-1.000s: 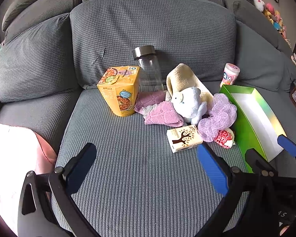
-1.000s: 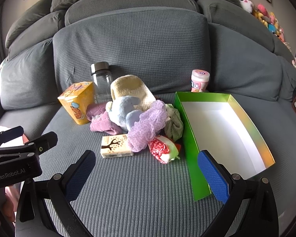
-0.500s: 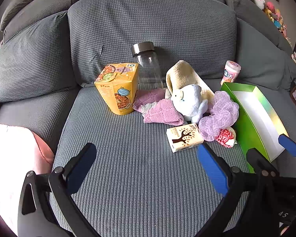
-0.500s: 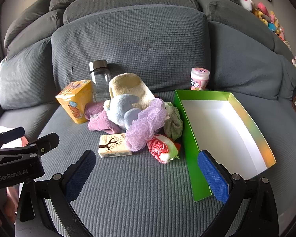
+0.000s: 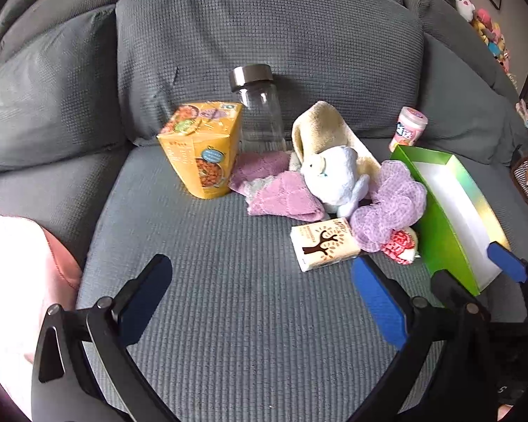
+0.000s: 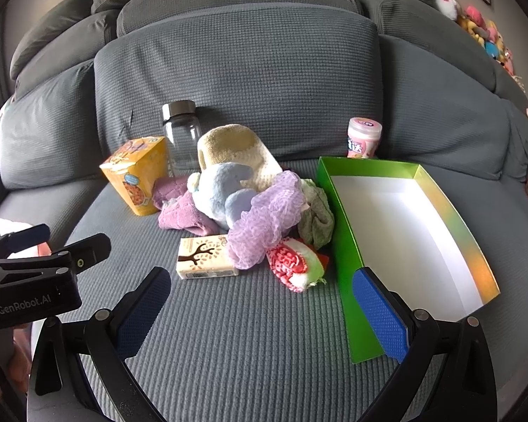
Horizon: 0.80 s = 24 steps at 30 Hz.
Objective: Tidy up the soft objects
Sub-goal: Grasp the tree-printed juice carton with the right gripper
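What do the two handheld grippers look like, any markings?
Both the left gripper and the right gripper have black plastic frames with curved arms, silver pivot screws and blue textured finger pads. The left gripper's body carries white "GenRobot.AI" lettering in the right wrist view.

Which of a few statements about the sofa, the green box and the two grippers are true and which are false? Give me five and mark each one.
1. The green box already holds soft items. False: its white inside is bare.
2. The left gripper and the right gripper are both open and hold nothing. True.
3. The glass jar lies on its side. False: it stands upright against the backrest, lid on.
4. The purple mesh pouf lies in the pile beside the pale blue plush toy. True.
5. The pink tub sits inside the green box. False: it stands on the sofa cushion behind the box's far end.
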{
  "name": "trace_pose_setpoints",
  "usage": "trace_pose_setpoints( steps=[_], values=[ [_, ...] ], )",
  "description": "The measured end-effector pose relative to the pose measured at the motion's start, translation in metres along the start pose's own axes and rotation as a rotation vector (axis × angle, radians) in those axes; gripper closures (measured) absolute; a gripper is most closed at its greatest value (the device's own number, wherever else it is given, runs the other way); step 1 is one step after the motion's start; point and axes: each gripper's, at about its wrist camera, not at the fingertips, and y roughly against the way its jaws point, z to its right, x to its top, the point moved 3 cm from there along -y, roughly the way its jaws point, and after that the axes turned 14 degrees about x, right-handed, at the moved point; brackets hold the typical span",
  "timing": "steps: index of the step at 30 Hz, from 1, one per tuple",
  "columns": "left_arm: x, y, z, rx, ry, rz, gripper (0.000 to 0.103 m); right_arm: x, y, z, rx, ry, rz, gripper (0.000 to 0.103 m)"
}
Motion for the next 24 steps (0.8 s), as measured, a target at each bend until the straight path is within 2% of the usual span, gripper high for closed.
trace_pose_setpoints(
  steps=[4, 6, 11, 14, 16, 19, 20, 23, 24],
  values=[
    [-0.002, -0.007, -0.002, -0.179, 0.053, -0.03, 0.001, -0.005, -0.001, -0.009, 0.119, 0.065, 0.008, 0.0],
    [-0.003, -0.011, -0.002, -0.239, 0.072, -0.035, 0.001, -0.012, -0.003, -0.017, 0.171, 0.125, 0.003, 0.0],
    [-0.008, -0.032, -0.002, -0.273, 0.092, -0.073, 0.001, -0.032, -0.026, -0.03, 0.285, 0.204, -0.058, 0.0],
    [-0.013, -0.051, -0.003, -0.343, 0.11, -0.123, 0.001, -0.038, -0.046, -0.027, 0.329, 0.168, -0.088, 0.0],
    [-0.014, -0.06, 0.0, -0.368, 0.103, -0.122, 0.001, -0.042, -0.06, -0.019, 0.353, 0.119, -0.098, 0.0],
    [-0.013, -0.071, 0.008, -0.372, 0.05, -0.134, 0.001, -0.044, -0.086, -0.005, 0.382, 0.047, -0.116, 0.006],
    [-0.013, -0.077, 0.011, -0.379, 0.036, -0.148, 0.002, -0.044, -0.097, 0.0, 0.389, 0.028, -0.132, 0.012],
    [-0.009, -0.092, 0.02, -0.415, 0.019, -0.172, 0.005, -0.044, -0.118, 0.009, 0.36, 0.024, -0.164, 0.025],
    [-0.006, -0.097, 0.022, -0.418, 0.014, -0.172, 0.007, -0.043, -0.12, 0.009, 0.352, 0.034, -0.158, 0.027]
  ],
)
